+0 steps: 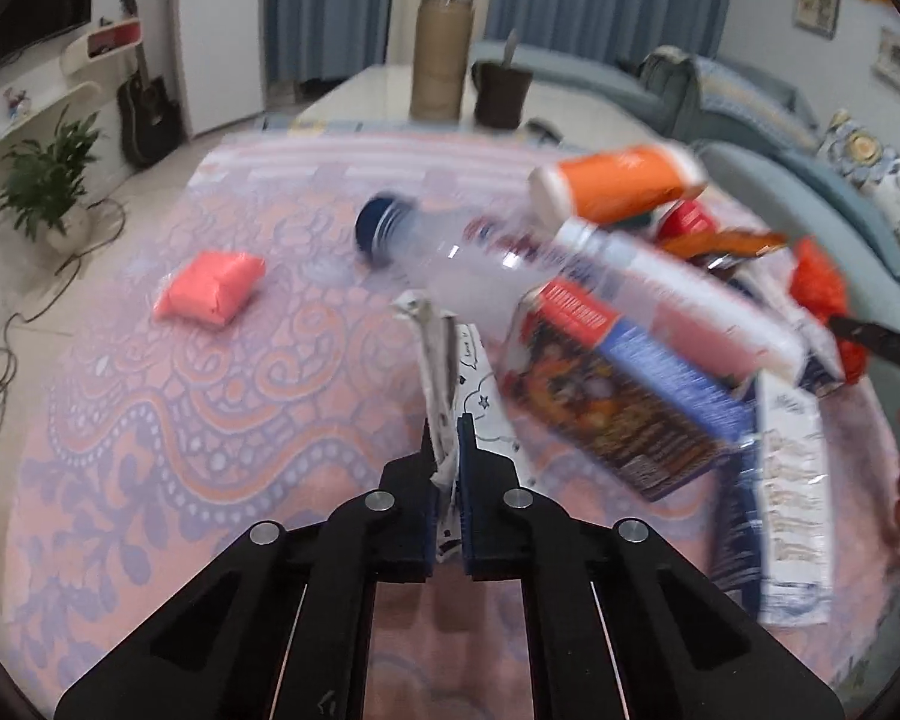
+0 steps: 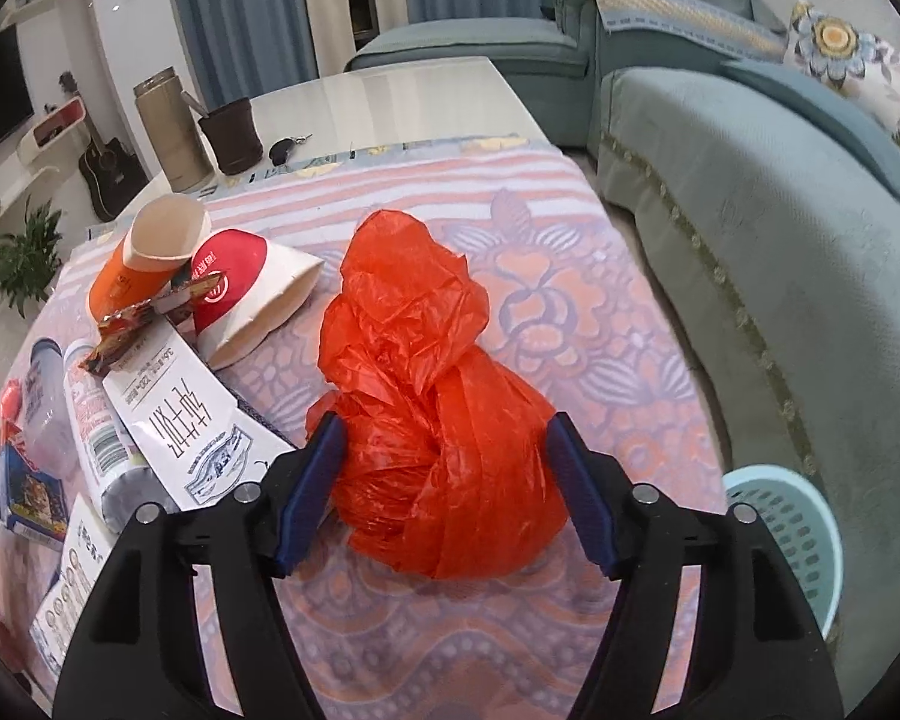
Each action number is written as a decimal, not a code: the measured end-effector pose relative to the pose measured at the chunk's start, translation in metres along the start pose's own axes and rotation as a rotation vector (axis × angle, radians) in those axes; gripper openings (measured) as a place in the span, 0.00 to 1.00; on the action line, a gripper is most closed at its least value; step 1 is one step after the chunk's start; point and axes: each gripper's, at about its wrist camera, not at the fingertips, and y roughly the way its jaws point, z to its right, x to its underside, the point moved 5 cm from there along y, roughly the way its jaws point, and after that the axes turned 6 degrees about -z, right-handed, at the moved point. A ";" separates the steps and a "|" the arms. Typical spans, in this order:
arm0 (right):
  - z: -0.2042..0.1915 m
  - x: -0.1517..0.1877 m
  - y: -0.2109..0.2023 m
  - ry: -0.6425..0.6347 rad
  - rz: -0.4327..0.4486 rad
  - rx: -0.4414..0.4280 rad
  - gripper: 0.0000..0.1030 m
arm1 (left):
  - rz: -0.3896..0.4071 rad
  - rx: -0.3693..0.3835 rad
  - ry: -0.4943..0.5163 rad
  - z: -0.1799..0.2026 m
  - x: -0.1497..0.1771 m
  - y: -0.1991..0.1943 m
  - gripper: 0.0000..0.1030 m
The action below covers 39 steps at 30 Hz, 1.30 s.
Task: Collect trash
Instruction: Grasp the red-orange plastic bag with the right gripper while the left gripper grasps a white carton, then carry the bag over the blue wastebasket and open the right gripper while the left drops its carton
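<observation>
In the left wrist view my left gripper (image 1: 447, 429) is shut on a crumpled white paper wrapper (image 1: 432, 348) with small dark prints, and the wrapper sticks up past the fingertips. To its right lies a pile of trash: a clear bottle (image 1: 450, 258) with a blue cap, an orange paper cup (image 1: 624, 180), a colourful box (image 1: 618, 396) and a white carton (image 1: 792, 480). In the right wrist view my right gripper (image 2: 444, 438) stands open around a red plastic bag (image 2: 414, 324) on the cloth. The bag's sides reach both pads and it is not visibly squeezed.
A pink packet (image 1: 210, 285) lies alone at the left on the patterned tablecloth (image 1: 180, 420). A light blue basket (image 2: 786, 528) stands on the floor at the table's right, in front of the blue sofa (image 2: 750, 210). A thermos (image 2: 171, 132), a dark cup (image 2: 231, 138) and keys (image 2: 282, 150) are at the far end.
</observation>
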 end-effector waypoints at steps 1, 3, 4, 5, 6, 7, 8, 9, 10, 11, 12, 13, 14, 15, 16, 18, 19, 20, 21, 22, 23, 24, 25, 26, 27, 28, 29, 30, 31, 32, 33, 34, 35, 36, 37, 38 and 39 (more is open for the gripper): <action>0.000 0.000 -0.001 0.002 0.005 -0.005 0.49 | 0.032 0.024 0.004 0.004 -0.005 -0.005 0.03; 0.001 0.002 -0.009 0.001 0.032 -0.007 0.33 | 0.096 0.035 0.021 0.011 -0.012 -0.024 0.03; 0.001 0.002 -0.014 0.004 0.044 -0.006 0.26 | 0.122 0.048 0.028 0.015 -0.015 -0.032 0.03; 0.003 0.002 -0.020 0.008 0.061 -0.003 0.23 | 0.157 0.085 0.037 0.022 -0.020 -0.046 0.03; 0.004 0.002 -0.025 0.012 0.075 0.001 0.21 | 0.175 0.095 0.048 0.029 -0.023 -0.053 0.03; 0.007 0.002 -0.033 0.018 0.095 0.007 0.20 | 0.196 0.108 0.064 0.038 -0.027 -0.062 0.03; 0.010 0.002 -0.043 0.025 0.117 0.006 0.19 | 0.214 0.127 0.076 0.047 -0.031 -0.069 0.03; 0.014 0.003 -0.050 0.034 0.129 0.003 0.19 | 0.234 0.156 0.091 0.060 -0.035 -0.078 0.03; 0.020 0.003 -0.061 0.049 0.147 0.002 0.19 | 0.248 0.181 0.108 0.072 -0.040 -0.085 0.02; 0.026 0.004 -0.070 0.062 0.163 0.003 0.19 | 0.261 0.210 0.131 0.088 -0.045 -0.090 0.03; 0.034 0.005 -0.080 0.077 0.179 0.005 0.19 | 0.270 0.230 0.151 0.100 -0.048 -0.094 0.02; 0.043 0.007 -0.091 0.094 0.194 0.006 0.19 | 0.280 0.255 0.177 0.116 -0.053 -0.097 0.02; 0.052 0.008 -0.098 0.108 0.205 0.009 0.19 | 0.291 0.286 0.212 0.138 -0.059 -0.100 0.03; 0.064 0.011 -0.109 0.129 0.220 0.019 0.19 | 0.297 0.306 0.231 0.152 -0.060 -0.102 0.03; 0.074 0.013 -0.116 0.142 0.227 0.025 0.19 | 0.300 0.331 0.252 0.170 -0.063 -0.103 0.03; 0.095 0.020 -0.128 0.173 0.240 0.041 0.19 | 0.293 0.395 0.293 0.205 -0.067 -0.102 0.03; 0.109 0.025 -0.135 0.194 0.247 0.059 0.19 | 0.288 0.421 0.311 0.222 -0.067 -0.102 0.03; 0.118 0.028 -0.139 0.207 0.251 0.072 0.19 | 0.282 0.450 0.336 0.244 -0.068 -0.100 0.03; 0.133 0.034 -0.145 0.232 0.256 0.090 0.19 | 0.276 0.467 0.356 0.259 -0.067 -0.098 0.03; 0.145 0.039 -0.148 0.252 0.258 0.099 0.19 | 0.267 0.488 0.376 0.276 -0.066 -0.095 0.03; 0.155 0.044 -0.150 0.271 0.258 0.107 0.19 | 0.253 0.510 0.396 0.294 -0.063 -0.091 0.03; 0.167 0.050 -0.152 0.292 0.256 0.119 0.19 | 0.240 0.527 0.411 0.307 -0.061 -0.088 0.03; 0.174 0.054 -0.153 0.305 0.254 0.130 0.19 | 0.222 0.546 0.428 0.323 -0.057 -0.083 0.03; 0.184 0.060 -0.152 0.320 0.250 0.144 0.19 | 0.206 0.559 0.447 0.338 -0.052 -0.079 0.03; 0.196 0.067 -0.151 0.341 0.242 0.160 0.19 | 0.191 0.566 0.463 0.349 -0.052 -0.068 0.03; 0.202 0.071 -0.148 0.355 0.233 0.171 0.19 | 0.171 0.577 0.480 0.363 -0.050 -0.060 0.03; 0.209 0.077 -0.144 0.370 0.224 0.180 0.19 | 0.143 0.591 0.497 0.379 -0.045 -0.051 0.03; 0.218 0.083 -0.141 0.388 0.214 0.189 0.19 | 0.122 0.601 0.510 0.389 -0.040 -0.043 0.03; 0.228 0.091 -0.134 0.414 0.196 0.199 0.19 | 0.099 0.606 0.521 0.400 -0.036 -0.034 0.03; 0.234 0.098 -0.128 0.433 0.180 0.205 0.19 | 0.074 0.612 0.533 0.410 -0.031 -0.026 0.03; 0.245 0.107 -0.119 0.461 0.153 0.211 0.19 | 0.033 0.628 0.554 0.423 -0.024 -0.013 0.03; 0.251 0.114 -0.113 0.478 0.136 0.216 0.19 | 0.006 0.633 0.568 0.432 -0.016 -0.005 0.03; 0.259 0.123 -0.105 0.501 0.111 0.222 0.19 | -0.031 0.635 0.585 0.443 -0.008 0.008 0.03; 0.266 0.130 -0.097 0.523 0.086 0.224 0.19 | -0.068 0.643 0.600 0.452 -0.001 0.018 0.03; 0.273 0.138 -0.089 0.541 0.063 0.225 0.19 | -0.092 0.647 0.609 0.457 0.004 0.026 0.03; 0.277 0.143 -0.085 0.554 0.048 0.226 0.19 | -0.119 0.646 0.620 0.464 0.011 0.035 0.03; 0.284 0.151 -0.076 0.575 0.024 0.227 0.20 | -0.142 0.648 0.630 0.470 0.017 0.043 0.03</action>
